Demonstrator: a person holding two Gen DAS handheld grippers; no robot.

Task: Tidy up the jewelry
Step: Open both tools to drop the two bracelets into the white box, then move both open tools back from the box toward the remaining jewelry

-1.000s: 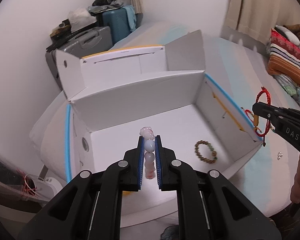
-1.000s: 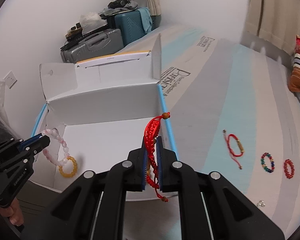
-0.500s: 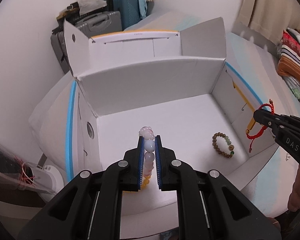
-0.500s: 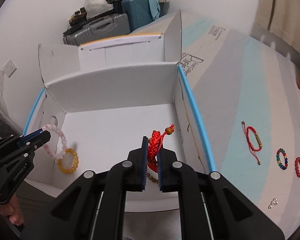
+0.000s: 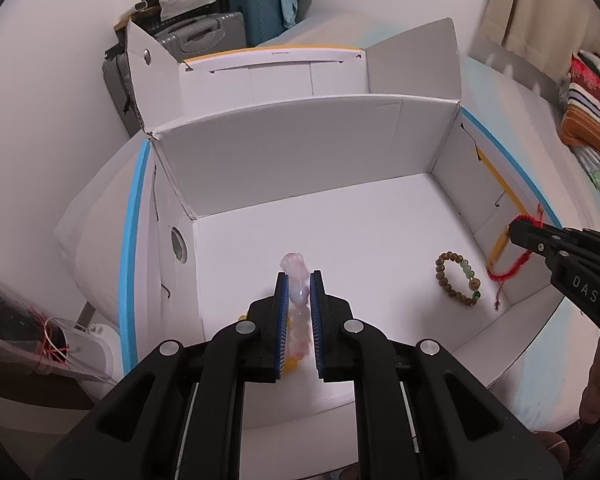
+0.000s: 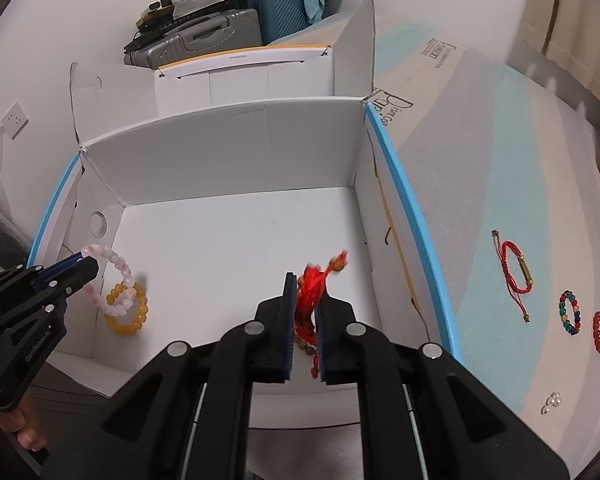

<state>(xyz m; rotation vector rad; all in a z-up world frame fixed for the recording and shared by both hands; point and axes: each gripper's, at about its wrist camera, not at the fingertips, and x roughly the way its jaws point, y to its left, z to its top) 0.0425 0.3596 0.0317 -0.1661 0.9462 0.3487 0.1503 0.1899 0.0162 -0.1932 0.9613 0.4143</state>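
A white cardboard box (image 5: 300,152) with blue-edged sides stands open on the bed; it also shows in the right wrist view (image 6: 240,148). My left gripper (image 5: 299,280) is shut on a pink bead bracelet (image 5: 296,276), held low inside the box at its left, over a yellow bead bracelet (image 6: 126,314). My right gripper (image 6: 306,280) is shut on a red cord bracelet (image 6: 314,286), held inside the box at its right, above a brown bead bracelet (image 5: 458,278). The jaws of both have widened a little, and both bracelets look blurred.
On the striped bed cover right of the box lie a red cord bracelet (image 6: 516,270), a multicolour bead bracelet (image 6: 570,312), a red bead bracelet (image 6: 599,331) and small pearl earrings (image 6: 552,402). Suitcases (image 5: 204,36) stand behind the box. Folded clothes (image 5: 592,108) lie far right.
Both grippers have moved forward and down into the box with their bracelets. The jaws of both have widened slightly.
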